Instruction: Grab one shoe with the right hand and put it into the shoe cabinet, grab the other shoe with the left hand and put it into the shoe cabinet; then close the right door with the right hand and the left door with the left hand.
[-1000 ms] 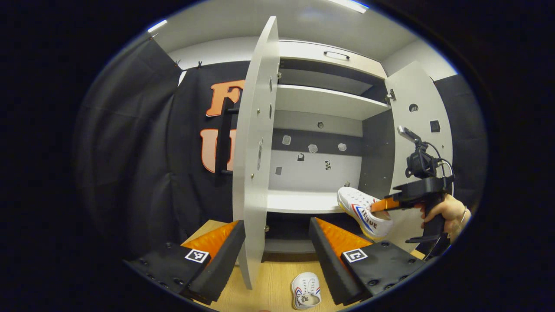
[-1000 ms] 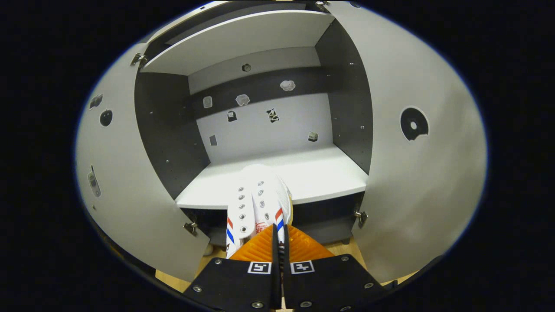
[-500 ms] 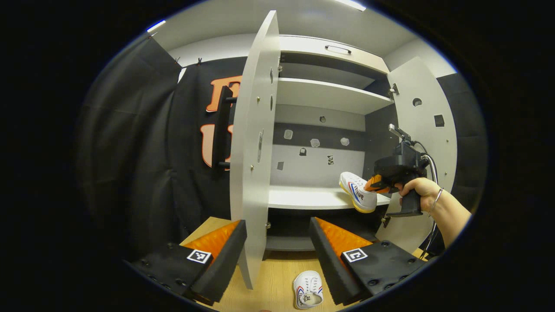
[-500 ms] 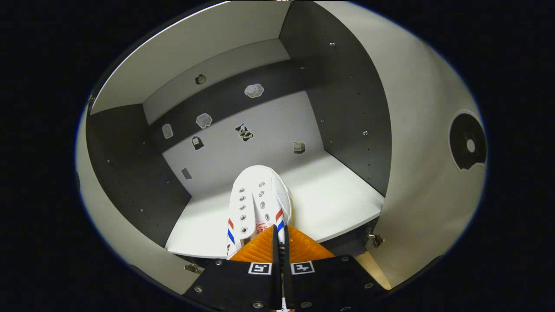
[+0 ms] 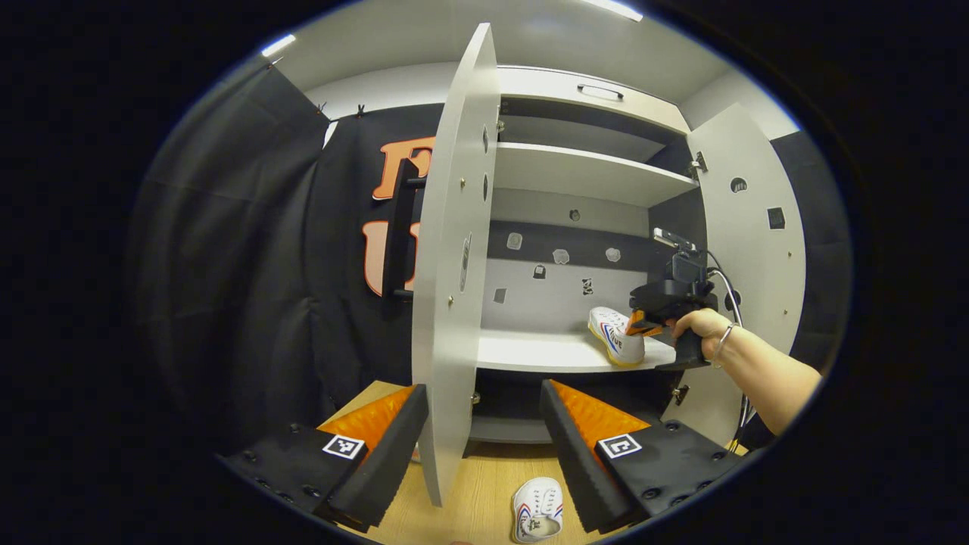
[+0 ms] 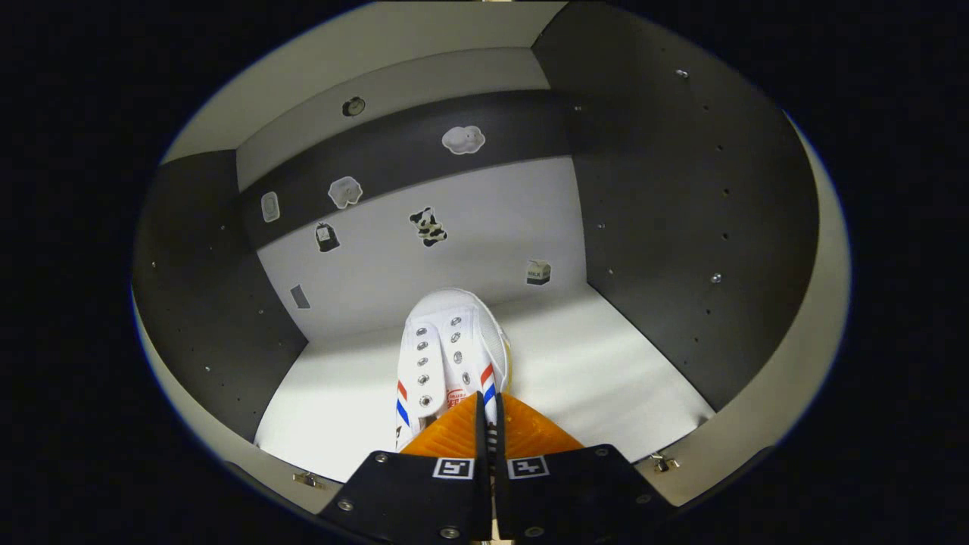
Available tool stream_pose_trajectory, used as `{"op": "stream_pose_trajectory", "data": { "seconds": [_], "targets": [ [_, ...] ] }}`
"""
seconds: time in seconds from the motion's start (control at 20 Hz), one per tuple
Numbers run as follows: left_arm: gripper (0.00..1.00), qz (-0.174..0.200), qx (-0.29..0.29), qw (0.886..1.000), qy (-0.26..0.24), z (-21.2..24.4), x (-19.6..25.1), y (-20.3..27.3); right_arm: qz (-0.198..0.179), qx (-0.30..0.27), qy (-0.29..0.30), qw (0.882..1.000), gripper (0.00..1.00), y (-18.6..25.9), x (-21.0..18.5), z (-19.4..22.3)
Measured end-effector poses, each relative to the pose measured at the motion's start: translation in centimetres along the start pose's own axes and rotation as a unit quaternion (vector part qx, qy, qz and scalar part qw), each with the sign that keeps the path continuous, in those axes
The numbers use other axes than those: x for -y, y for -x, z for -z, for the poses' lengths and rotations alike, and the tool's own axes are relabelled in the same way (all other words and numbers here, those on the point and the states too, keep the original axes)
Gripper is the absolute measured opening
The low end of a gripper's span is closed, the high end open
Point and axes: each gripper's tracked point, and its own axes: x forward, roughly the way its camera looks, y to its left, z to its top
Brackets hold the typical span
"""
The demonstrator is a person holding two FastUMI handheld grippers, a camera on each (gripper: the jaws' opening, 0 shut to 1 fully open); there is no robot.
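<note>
My right gripper [image 6: 484, 412] is shut on the heel of a white shoe [image 6: 450, 356] with red and blue stripes, holding it over the white middle shelf [image 6: 606, 363] inside the shoe cabinet. From the left gripper view, that shoe [image 5: 615, 337] sits at the right end of the shelf [image 5: 530, 352], with the right gripper [image 5: 637, 324] and a hand behind it. My left gripper [image 5: 481, 412] is open, its fingers either side of the left door's [image 5: 450, 257] edge. The other white shoe [image 5: 537, 509] lies on the wooden floor below, toe pointing away.
The right door [image 5: 757, 250] stands open beyond the person's forearm [image 5: 764, 375]. An upper shelf [image 5: 583, 170] and a drawer with a handle [image 5: 602, 92] sit above. Dark side walls [image 6: 681, 227] close in around the held shoe.
The right gripper has carried the shoe forward from in front of the cabinet into the middle compartment and down toward the shelf. The left gripper has stayed open and nearly still.
</note>
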Motion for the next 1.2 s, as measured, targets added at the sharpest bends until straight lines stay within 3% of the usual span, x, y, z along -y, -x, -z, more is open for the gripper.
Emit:
{"op": "stream_pose_trajectory", "data": {
  "seconds": [0.15,0.3,0.4,0.6,0.8,0.95,1.2],
  "targets": [
    [0.96,-0.004,-0.004,1.000,0.001,0.3,-0.1,0.4,-0.018,-0.013,-0.007,1.000,0.04,-0.6,-0.7,0.4],
    [0.96,-0.003,-0.009,1.000,0.002,0.6,-0.1,0.6,-0.023,0.052,0.009,0.998,0.36,2.0,-1.4,-2.7],
    [0.99,0.004,-0.008,1.000,0.010,0.5,0.3,0.9,-0.033,0.070,0.029,0.997,0.49,4.7,-1.9,-2.9],
    [0.99,0.019,-0.010,1.000,0.015,1.0,1.4,1.3,-0.040,0.117,0.080,0.989,0.64,10.8,-2.0,-2.5],
    [0.96,0.037,-0.027,0.999,0.016,2.5,2.7,1.9,-0.045,0.160,0.109,0.980,0.77,16.9,-2.0,-1.5],
    [0.96,0.046,-0.038,0.998,0.012,3.8,3.3,2.0,-0.044,0.187,0.119,0.974,0.81,21.1,-1.6,-0.6],
    [0.96,0.062,-0.066,0.996,0.006,7.4,4.6,1.6,-0.050,0.199,0.099,0.974,0.87,25.8,0.1,1.7]
  ]
}}
